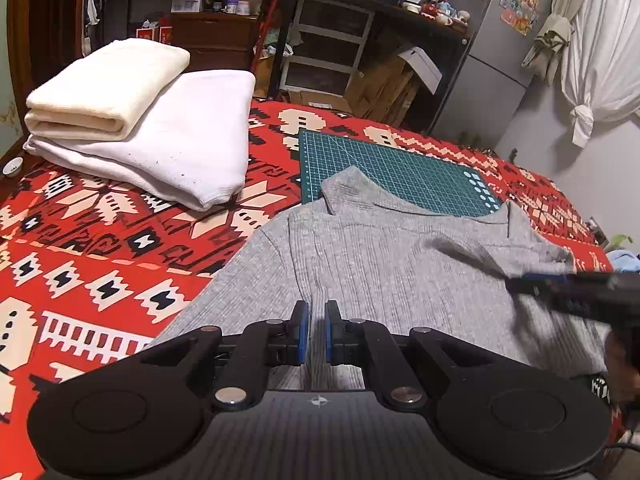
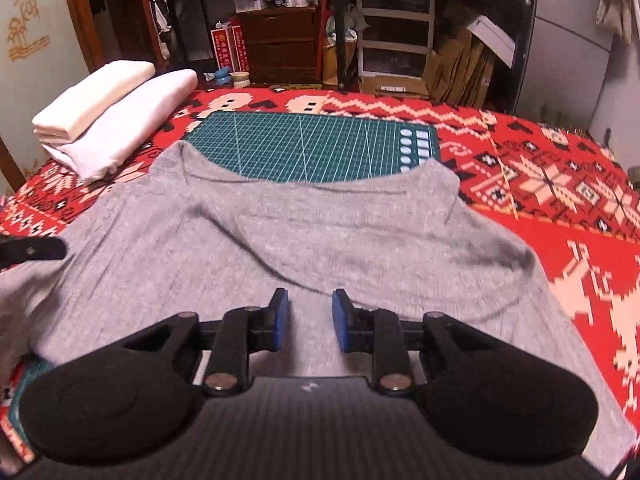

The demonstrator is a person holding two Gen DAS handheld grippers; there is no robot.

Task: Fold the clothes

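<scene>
Only from the left wrist: curtain (image 1: 600, 40) beyond grey sweater (image 1: 380, 264).

- The right hand-held gripper (image 1: 576, 292) is motion-blurred in the left wrist view.
- The grey sweater (image 2: 320, 232) hides the green cutting mat's (image 2: 312, 148) near edge.
- The sweater's lower hem is out of frame.

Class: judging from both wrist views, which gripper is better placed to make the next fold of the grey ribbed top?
Probably the right gripper: its jaws stand apart beside the grey ribbed top's already folded edge.
</scene>
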